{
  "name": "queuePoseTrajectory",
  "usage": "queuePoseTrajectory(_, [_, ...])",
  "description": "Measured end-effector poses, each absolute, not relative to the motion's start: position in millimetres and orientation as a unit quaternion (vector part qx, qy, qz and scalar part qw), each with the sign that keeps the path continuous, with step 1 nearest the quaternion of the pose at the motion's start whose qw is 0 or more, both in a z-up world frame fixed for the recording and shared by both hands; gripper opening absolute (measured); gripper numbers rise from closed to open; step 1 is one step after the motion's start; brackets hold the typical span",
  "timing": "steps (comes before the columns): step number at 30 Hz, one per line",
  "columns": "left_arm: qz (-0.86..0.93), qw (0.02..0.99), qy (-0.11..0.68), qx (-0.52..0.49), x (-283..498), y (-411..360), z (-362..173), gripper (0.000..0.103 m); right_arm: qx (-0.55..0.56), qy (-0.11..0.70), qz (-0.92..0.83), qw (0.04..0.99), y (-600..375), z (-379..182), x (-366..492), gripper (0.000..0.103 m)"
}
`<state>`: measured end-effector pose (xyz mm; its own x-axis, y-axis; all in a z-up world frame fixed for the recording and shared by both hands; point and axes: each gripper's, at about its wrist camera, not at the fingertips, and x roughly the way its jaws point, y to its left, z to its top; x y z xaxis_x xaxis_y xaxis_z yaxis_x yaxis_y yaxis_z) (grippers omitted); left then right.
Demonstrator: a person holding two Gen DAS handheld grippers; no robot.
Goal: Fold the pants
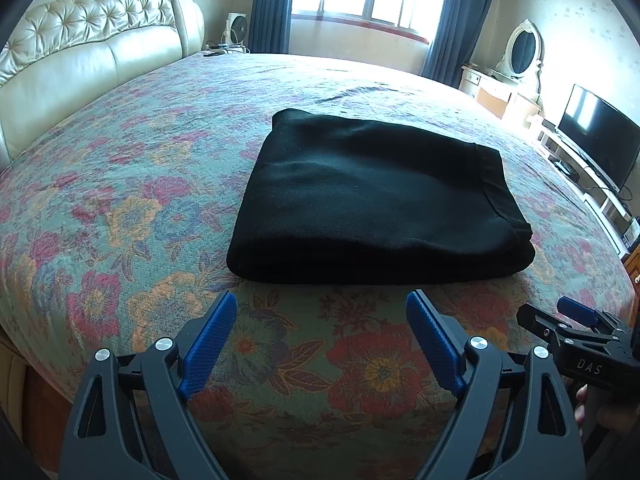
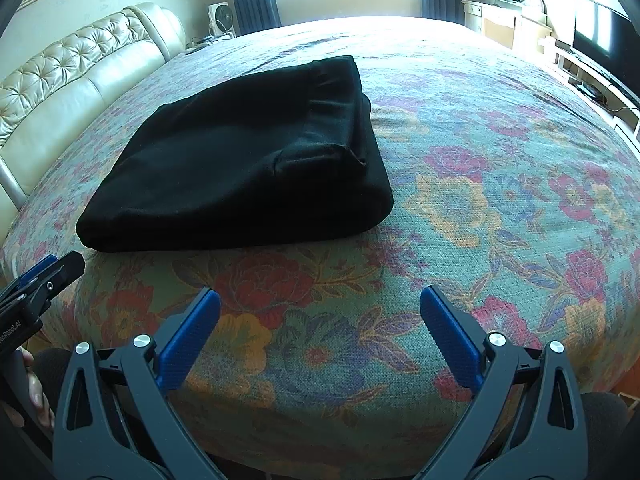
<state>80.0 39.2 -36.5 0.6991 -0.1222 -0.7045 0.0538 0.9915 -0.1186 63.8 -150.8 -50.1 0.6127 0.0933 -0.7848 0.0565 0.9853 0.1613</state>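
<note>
Both hand-held grippers hang over the near edge of the bed, each angled downward and each with nothing between its blue pads. Seen from its own camera, the left hand-held gripper [image 1: 322,308] has its jaws spread wide apart over the floral bedspread [image 1: 120,208], and its pads [image 1: 208,344] touch no cloth. The right hand-held gripper [image 2: 320,304] stands the same way in its own view, jaws wide, pads [image 2: 188,340] clear of the fabric. Each one also shows at the edge of the other's view: the right at the lower right of the left camera's picture, the left at the lower left of the right camera's picture, with a bit of the person's hand [image 2: 32,384] on its handle.

The black pants [image 1: 372,196] lie folded into a compact, thick rectangle on the bedspread, just beyond both sets of fingertips and apart from them. From the left camera the bundle sits straight ahead; from the right camera it lies ahead and to the left. Its rounded fold faces the grippers, and a seamed band runs along the top layer's right side.

Behind the bed stand a tufted cream headboard [image 1: 92,44], a bright window with dark blue curtains [image 1: 272,4], a small fan [image 1: 238,28], a dressing table with an oval mirror [image 1: 522,46] and a dark television [image 1: 596,132].
</note>
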Motion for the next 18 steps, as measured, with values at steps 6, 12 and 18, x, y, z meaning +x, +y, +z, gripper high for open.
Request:
queuePoseTrajectory(6, [-0.046, 0.921, 0.386, -0.032, 80.7, 37.2, -36.5, 0.085, 0.086, 0.44, 0.01, 0.894, -152.1, -50.2, 64.1, 0.1])
queuePoseTrajectory(12, [-0.044, 0.921, 0.385, -0.031, 80.7, 37.1, -36.9, 0.085, 0.087, 0.442, 0.01, 0.893, -152.9, -50.7, 64.0, 0.1])
queuePoseTrajectory(18, [-0.047, 0.922, 0.384, -0.024, 79.5, 32.7, -38.0, 0.085, 0.089, 0.445, 0.011, 0.891, -153.2, -52.6, 64.1, 0.1])
